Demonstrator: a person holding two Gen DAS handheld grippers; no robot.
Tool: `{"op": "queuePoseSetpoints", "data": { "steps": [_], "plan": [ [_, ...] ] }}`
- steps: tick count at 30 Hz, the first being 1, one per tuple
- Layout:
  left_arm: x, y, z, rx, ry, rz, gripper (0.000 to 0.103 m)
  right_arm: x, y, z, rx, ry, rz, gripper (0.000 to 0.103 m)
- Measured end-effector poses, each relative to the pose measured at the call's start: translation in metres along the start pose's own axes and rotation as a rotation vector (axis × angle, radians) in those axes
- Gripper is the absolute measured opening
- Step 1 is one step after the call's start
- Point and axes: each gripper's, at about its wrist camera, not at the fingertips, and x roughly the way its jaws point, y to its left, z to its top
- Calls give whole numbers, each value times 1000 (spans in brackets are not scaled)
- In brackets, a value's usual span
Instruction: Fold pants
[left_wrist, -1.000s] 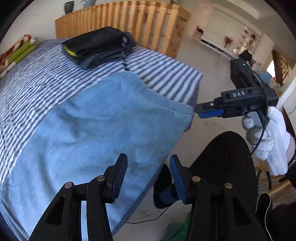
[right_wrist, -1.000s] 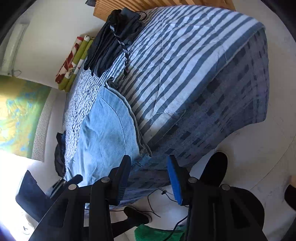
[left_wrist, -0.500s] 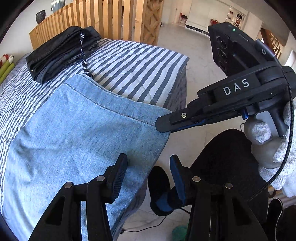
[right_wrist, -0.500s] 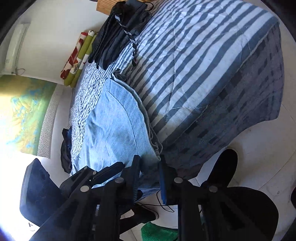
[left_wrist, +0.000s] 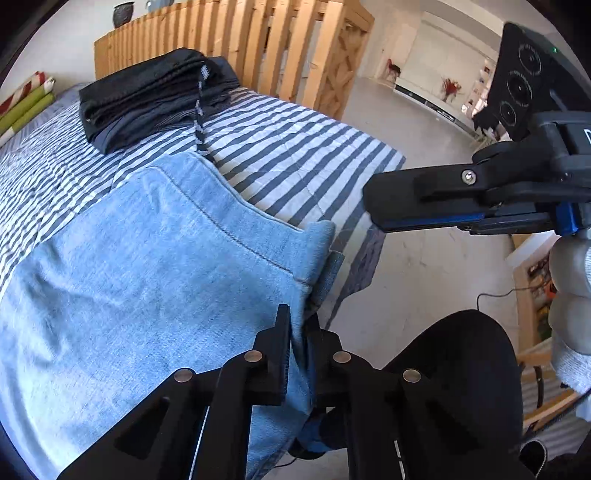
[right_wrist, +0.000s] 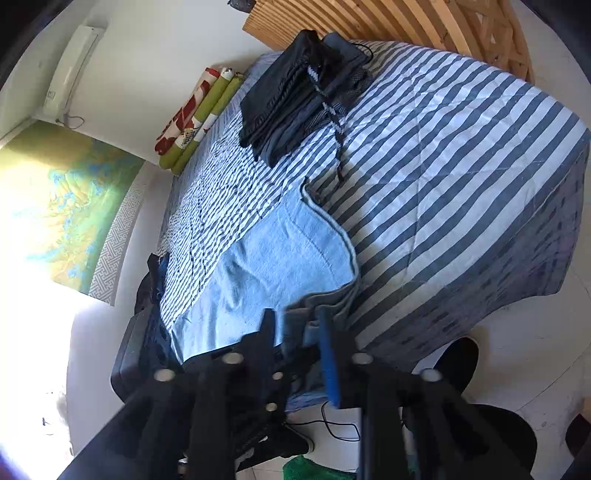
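Observation:
Light blue jeans lie flat on the striped bed cover, with one end at the bed's near edge. My left gripper is shut on the jeans' edge just below their raised corner, and the cloth bunches between the pads. My right gripper, held by a gloved hand, hovers to the right of that corner, apart from the cloth, its fingers close together and empty. The blurred right wrist view has the right gripper above the folded edge of the jeans.
A stack of dark folded clothes with a dangling cord sits at the back of the bed by a wooden slatted rail. Rolled green and red cushions lie against the wall. A dark-clad leg, cables and something green are below the bed edge.
My left gripper has moved onto the jeans' near edge and shut on it, lifting the corner. The right gripper's fingers have narrowed and it has drawn closer to the left one.

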Motion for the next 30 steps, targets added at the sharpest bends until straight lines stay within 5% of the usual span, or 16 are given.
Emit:
{"op": "queuePoseSetpoints", "data": {
  "steps": [2,6,11,18,19,21,22,28,30],
  "plan": [
    [-10,10,-1,-53,-27,-34,7,1,-6,9,14,-5,-13,54],
    [-31,24,-6,-118,-87,-87,6,26,-16,26,69,81,56,54],
    [-38,19,-10,-89,-101,-87,6,61,-20,39,157,148,137,55],
    [-34,7,-11,-44,-91,-119,7,103,-33,50,187,231,116,56],
    [-34,5,-12,-38,-73,-135,10,109,-34,48,189,235,120,54],
    [-38,2,-14,-33,-30,-165,29,112,-28,45,158,221,100,16],
    [-45,2,-18,-32,-37,-165,33,111,-23,43,134,220,67,7],
    [-91,42,-36,-143,-93,-147,46,53,36,31,-168,68,129,6],
    [-92,61,-41,-178,-84,-105,46,73,19,27,-141,133,-3,6]
  ]
}}
